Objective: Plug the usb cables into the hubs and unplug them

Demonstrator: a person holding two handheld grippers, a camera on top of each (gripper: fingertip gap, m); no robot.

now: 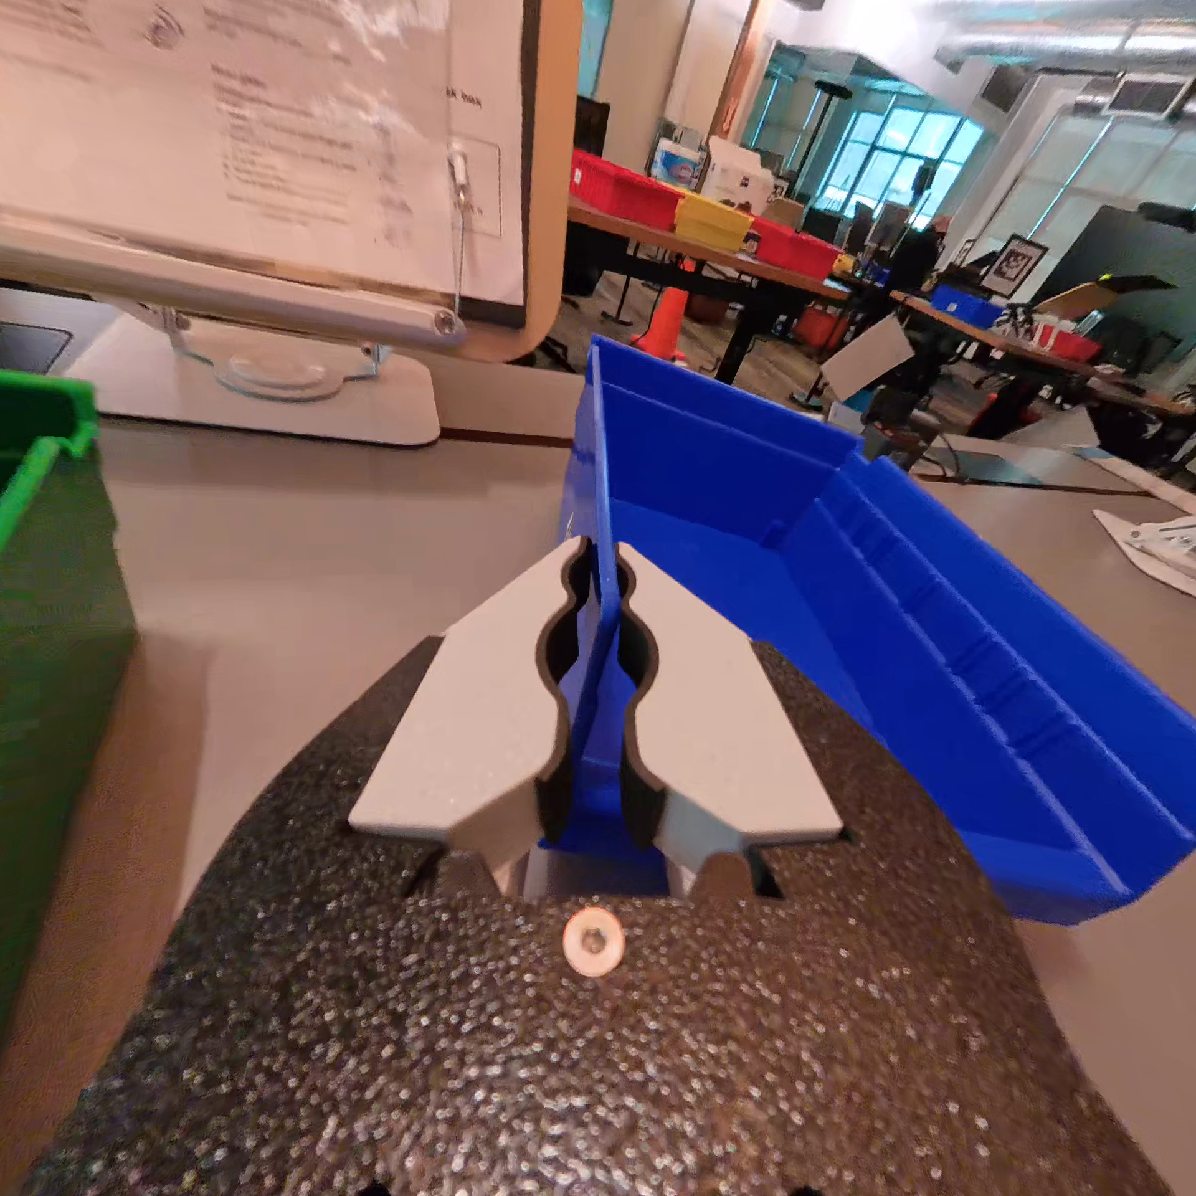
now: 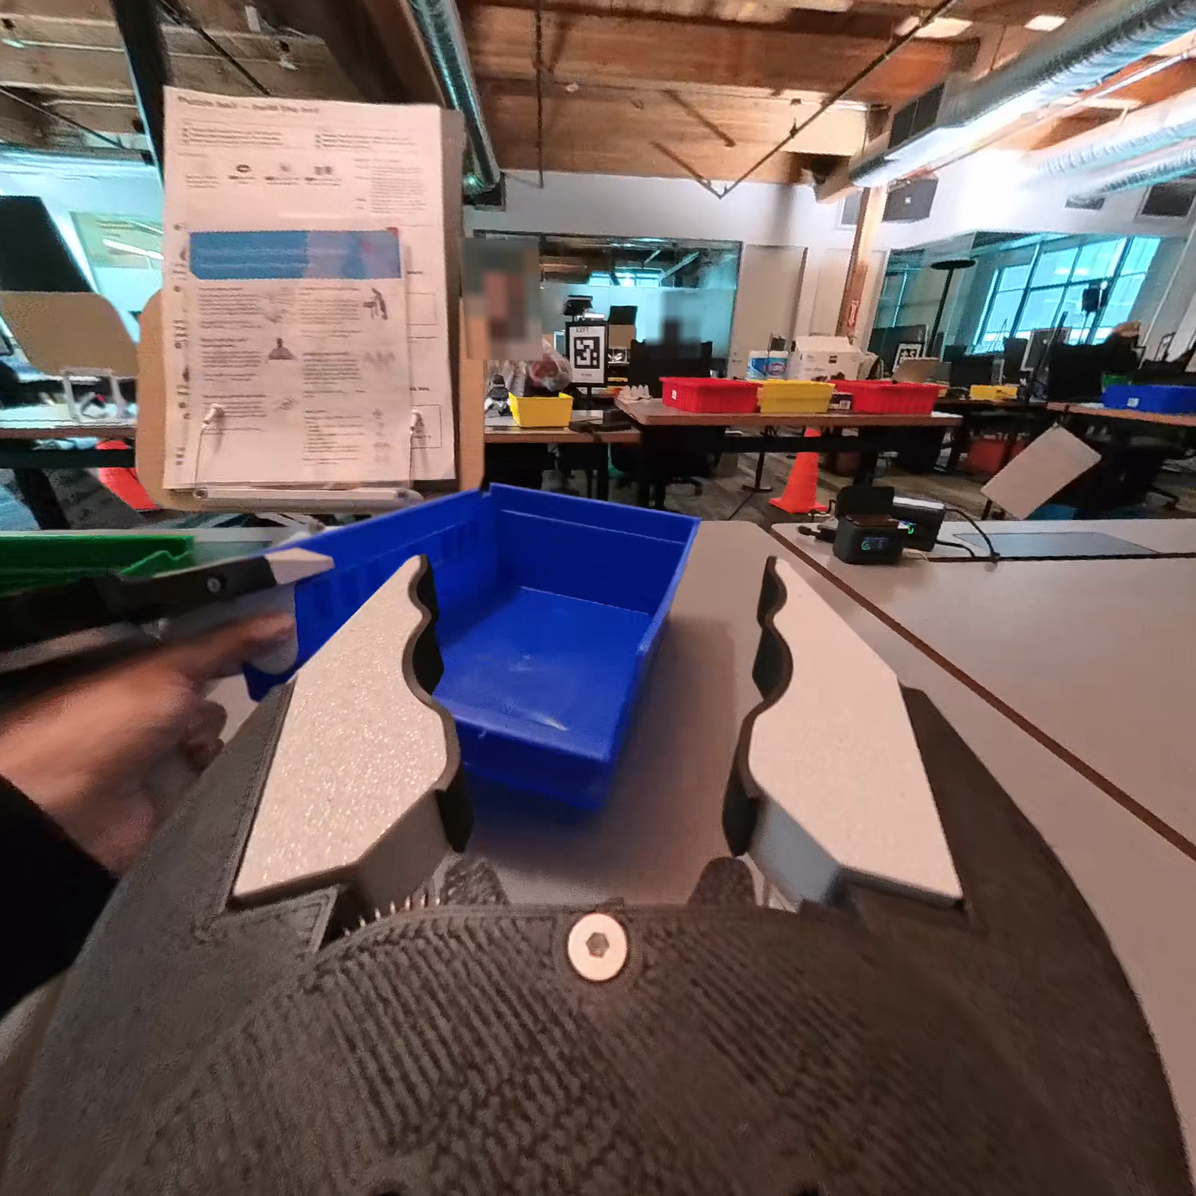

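An empty blue plastic bin (image 1: 744, 556) is tilted up off the grey table. My left gripper (image 1: 603, 563) is shut on the bin's left side wall. In the right wrist view the same blue bin (image 2: 550, 647) sits ahead, and the left gripper (image 2: 304, 569) shows clamped on its left wall, with a person's hand behind it. My right gripper (image 2: 598, 576) is open and empty, held above the table just in front of the bin. No USB cables or hubs are in view.
A green bin (image 1: 45, 582) stands at the left. A document stand with printed sheets (image 2: 304, 291) stands behind the bin. A small black device with cables (image 2: 870, 537) sits on the adjoining table at the right. A white wrapper (image 1: 1158, 550) lies at the far right.
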